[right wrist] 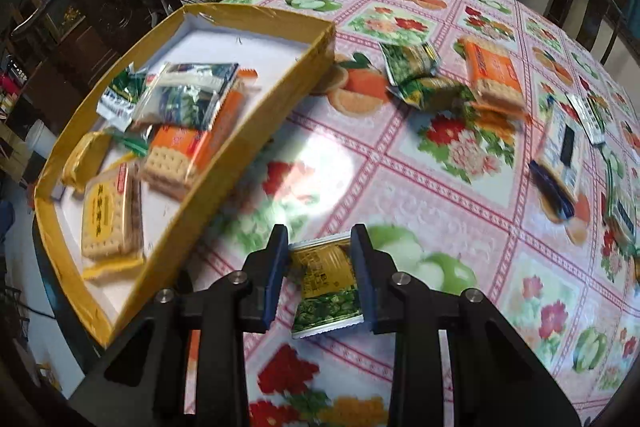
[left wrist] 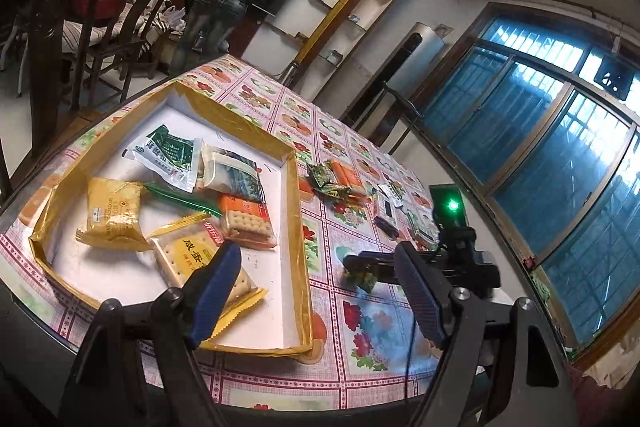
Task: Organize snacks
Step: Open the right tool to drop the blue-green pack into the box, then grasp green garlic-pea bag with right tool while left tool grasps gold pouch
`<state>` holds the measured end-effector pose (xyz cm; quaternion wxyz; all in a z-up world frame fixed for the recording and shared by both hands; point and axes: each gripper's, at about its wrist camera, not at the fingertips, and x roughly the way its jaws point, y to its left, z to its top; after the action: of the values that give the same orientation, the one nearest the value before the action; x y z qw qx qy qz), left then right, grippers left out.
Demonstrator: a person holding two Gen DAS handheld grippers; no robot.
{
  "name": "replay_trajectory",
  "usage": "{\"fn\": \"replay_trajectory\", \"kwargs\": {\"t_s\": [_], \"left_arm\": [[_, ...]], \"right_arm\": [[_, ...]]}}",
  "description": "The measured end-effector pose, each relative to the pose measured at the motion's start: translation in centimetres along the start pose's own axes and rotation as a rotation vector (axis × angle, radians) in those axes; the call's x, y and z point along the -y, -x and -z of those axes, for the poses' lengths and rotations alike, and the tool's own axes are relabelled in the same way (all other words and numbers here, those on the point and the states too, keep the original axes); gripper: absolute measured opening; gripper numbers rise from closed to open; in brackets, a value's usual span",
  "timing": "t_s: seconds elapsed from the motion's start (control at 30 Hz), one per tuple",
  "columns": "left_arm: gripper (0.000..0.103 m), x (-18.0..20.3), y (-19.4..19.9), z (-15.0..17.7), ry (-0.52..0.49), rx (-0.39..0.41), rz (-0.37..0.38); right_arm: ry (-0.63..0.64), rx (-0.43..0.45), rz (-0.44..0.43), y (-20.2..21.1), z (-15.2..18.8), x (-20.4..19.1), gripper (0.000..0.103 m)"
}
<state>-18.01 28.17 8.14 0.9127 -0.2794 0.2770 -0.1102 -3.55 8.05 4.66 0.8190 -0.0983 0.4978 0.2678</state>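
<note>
Right claw (right wrist: pixel 320 267) pinching green-and-yellow snack packet (right wrist: pixel 326 291), left claw (left wrist: pixel 316 283) spread, empty

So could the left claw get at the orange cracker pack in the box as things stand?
Probably yes: the left claw is open and empty above the box, and the orange cracker pack lies uncovered on top.

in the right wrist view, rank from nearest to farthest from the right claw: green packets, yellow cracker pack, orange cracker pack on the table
1. Yellow cracker pack, left, in the box.
2. Green packets, ahead on the cloth.
3. Orange cracker pack, beyond them, right.
</note>
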Motion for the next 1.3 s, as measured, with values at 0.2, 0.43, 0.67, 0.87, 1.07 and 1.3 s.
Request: {"fn": "replay_trajectory", "kwargs": {"t_s": [0.2,0.43,0.67,0.87,1.07,1.3], "left_arm": [[0.079,1.6,-0.5,1.3,-0.095,0.008,-0.031],[0.080,1.7,0.2,2.1,-0.111,-0.028,-0.001],[0.080,0.8,0.4,2.3,-0.075,-0.045,-0.032],[0.080,1.0,0.1,2.3,-0.067,-0.055,-0.010],[0.080,2.1,-0.1,2.7,-0.095,-0.070,0.024],[0.080,4.2,-1.6,3.4,-0.108,-0.125,0.068]], "right_arm": [[-0.123,0.111,-0.106,4.2,0.0,4.5,0.062],[-0.127,0.212,0.040,1.3,-8.5,5.7,0.064],[-0.172,0.081,0.134,-5.7,-14.2,6.6,0.063],[-0.098,0.015,0.193,-6.0,-11.8,6.1,0.033],[-0.125,-0.037,0.130,-2.5,-5.0,8.4,0.026],[-0.188,-0.038,0.108,1.7,5.5,12.4,0.026]]}}
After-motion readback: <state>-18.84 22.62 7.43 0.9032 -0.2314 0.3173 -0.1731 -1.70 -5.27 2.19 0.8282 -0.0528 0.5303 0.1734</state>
